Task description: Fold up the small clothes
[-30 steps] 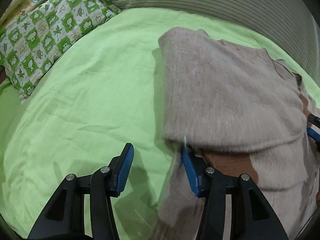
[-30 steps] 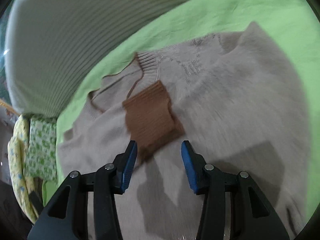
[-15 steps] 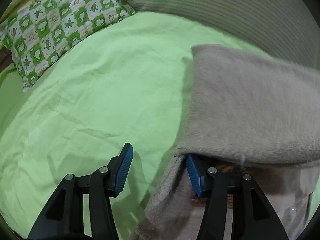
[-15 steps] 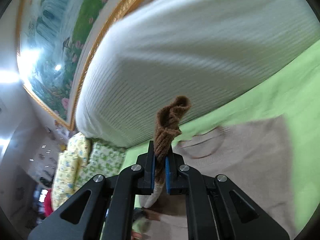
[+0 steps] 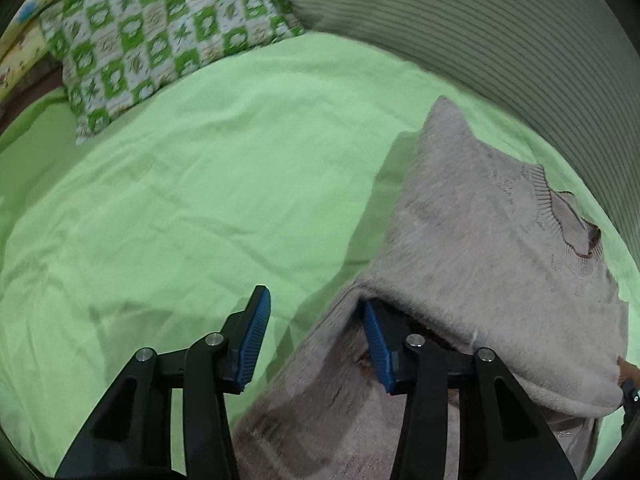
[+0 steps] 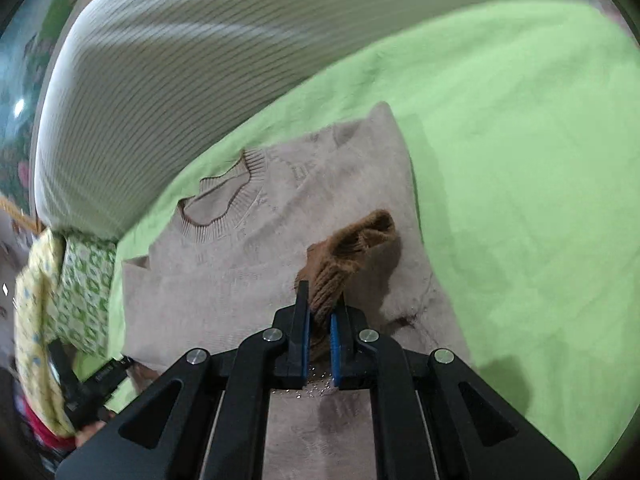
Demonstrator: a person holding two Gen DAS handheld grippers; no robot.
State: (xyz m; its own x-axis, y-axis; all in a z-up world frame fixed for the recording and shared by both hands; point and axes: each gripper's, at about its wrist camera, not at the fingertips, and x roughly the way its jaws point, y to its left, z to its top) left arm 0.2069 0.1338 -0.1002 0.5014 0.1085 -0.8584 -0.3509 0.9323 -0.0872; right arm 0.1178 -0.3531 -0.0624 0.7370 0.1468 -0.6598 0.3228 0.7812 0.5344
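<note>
A beige knitted sweater (image 5: 500, 240) lies partly folded on the green sheet (image 5: 180, 200), its collar toward the striped cushion. My left gripper (image 5: 316, 332) is at the sweater's left edge and its jaws are closing. The right pad is tucked under a fold, the left pad hangs over bare sheet, and the fabric edge runs between them unpressed. In the right wrist view my right gripper (image 6: 320, 312) is shut on the sweater's brown ribbed cuff (image 6: 352, 248). It holds the cuff up over the beige sweater (image 6: 260, 240).
A green-and-white patterned pillow (image 5: 160, 40) lies at the far left. A big striped cushion (image 6: 200, 60) runs along the back of the bed. Green sheet (image 6: 520, 160) spreads out to the right of the sweater.
My right gripper closed on the brown cuff, lifted it, and now carries it over the sweater body. My left gripper has rolled a little and its jaws have narrowed at the sweater's edge.
</note>
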